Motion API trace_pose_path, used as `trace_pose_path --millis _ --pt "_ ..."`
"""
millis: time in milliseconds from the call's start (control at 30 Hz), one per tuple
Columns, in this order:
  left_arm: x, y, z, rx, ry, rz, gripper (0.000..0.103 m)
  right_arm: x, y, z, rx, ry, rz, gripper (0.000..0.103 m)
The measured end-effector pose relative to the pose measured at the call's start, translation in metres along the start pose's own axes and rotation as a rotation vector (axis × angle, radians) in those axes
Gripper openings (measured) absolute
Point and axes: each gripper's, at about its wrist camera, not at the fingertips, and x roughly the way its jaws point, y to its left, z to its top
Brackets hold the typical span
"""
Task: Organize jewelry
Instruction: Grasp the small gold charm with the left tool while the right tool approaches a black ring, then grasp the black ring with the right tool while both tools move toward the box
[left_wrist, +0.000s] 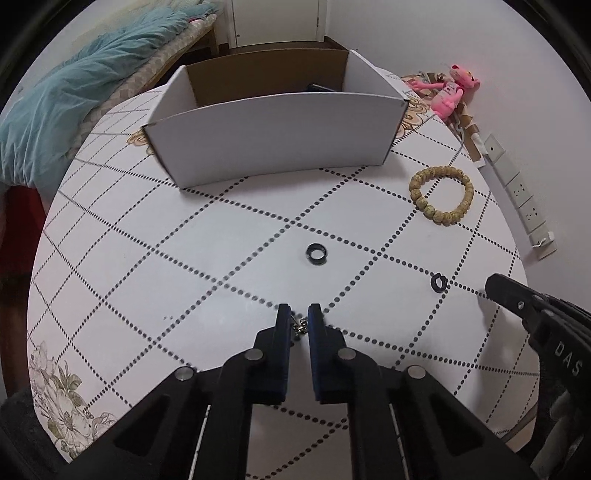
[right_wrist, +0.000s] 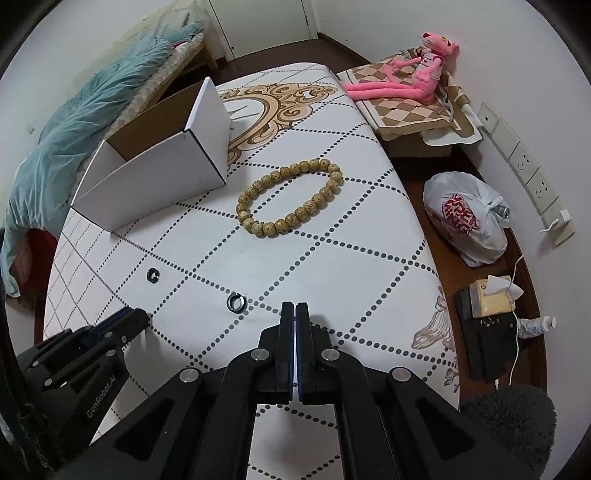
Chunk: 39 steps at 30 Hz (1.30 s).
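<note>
On the bench (left_wrist: 129, 266): left claw (left_wrist: 299, 319) pinching a small silver trinket (left_wrist: 300, 326); right claw (right_wrist: 295, 314) pressed together, empty. Two black rings (left_wrist: 317, 254) (left_wrist: 439, 283) at twelve and two o'clock; bead bracelet (left_wrist: 441, 194) beyond, beside white box (left_wrist: 273, 136).

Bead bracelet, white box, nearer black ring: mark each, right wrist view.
bead bracelet (right_wrist: 290, 195), right wrist view, point on a bead at the loop's far side.
white box (right_wrist: 155, 188), right wrist view, point on its long outer wall.
nearer black ring (right_wrist: 236, 302), right wrist view, point on its band.
</note>
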Motion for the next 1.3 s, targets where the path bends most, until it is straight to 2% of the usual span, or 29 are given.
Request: trace_pose_path --millis 67,133,200,267,400,500,533,567,600,800,967,1067,1200,1300 --pt "-0.005 0.010 -0.002 -0.020 -0.003 -0.005 0.006 -0.001 0.001 0.002 0.002 -0.003 0.036 0.001" --pt "-0.011 0.022 -0.003 -0.046 -0.008 0.000 0.006 0.001 0.006 0.005 -0.010 0.003 0.067 0.007" --pt "-0.016 0.036 -0.005 -0.075 -0.008 0.006 0.006 0.005 0.013 0.007 -0.026 0.010 0.090 0.027" --pt "-0.021 0.051 -0.008 -0.105 -0.011 0.017 0.006 0.009 0.021 0.007 -0.048 0.011 0.096 0.037" --pt "-0.025 0.072 -0.014 -0.151 -0.008 0.030 0.006 0.021 0.039 0.006 -0.105 0.021 0.049 0.037" --pt "-0.027 0.078 -0.019 -0.170 -0.005 0.035 0.006 0.026 0.054 0.000 -0.175 0.001 -0.032 0.034" --pt "-0.027 0.078 -0.019 -0.171 -0.004 0.034 0.006 0.026 0.057 -0.002 -0.186 -0.009 -0.043 0.029" --pt "-0.028 0.078 -0.020 -0.171 -0.003 0.032 0.006 0.026 0.059 -0.003 -0.196 -0.017 -0.058 0.014" --pt "-0.028 0.077 -0.020 -0.170 -0.003 0.030 0.006 0.026 0.061 -0.004 -0.209 -0.024 -0.072 0.013" --pt "-0.041 0.069 -0.004 -0.165 -0.030 -0.014 0.006 0.010 0.055 0.005 -0.164 -0.033 0.001 0.013" --pt "-0.065 0.066 0.039 -0.167 -0.074 -0.097 0.006 -0.029 0.064 0.049 -0.124 -0.082 0.140 0.013" --pt "-0.072 0.069 0.078 -0.164 -0.091 -0.153 0.006 -0.036 0.075 0.093 -0.105 -0.083 0.228 0.013" --pt "-0.065 0.074 0.129 -0.149 -0.090 -0.178 0.006 -0.026 0.092 0.140 -0.114 -0.064 0.257 0.013" --pt "-0.050 0.080 0.157 -0.141 -0.059 -0.168 0.006 -0.001 0.104 0.173 -0.127 0.003 0.259 0.013"
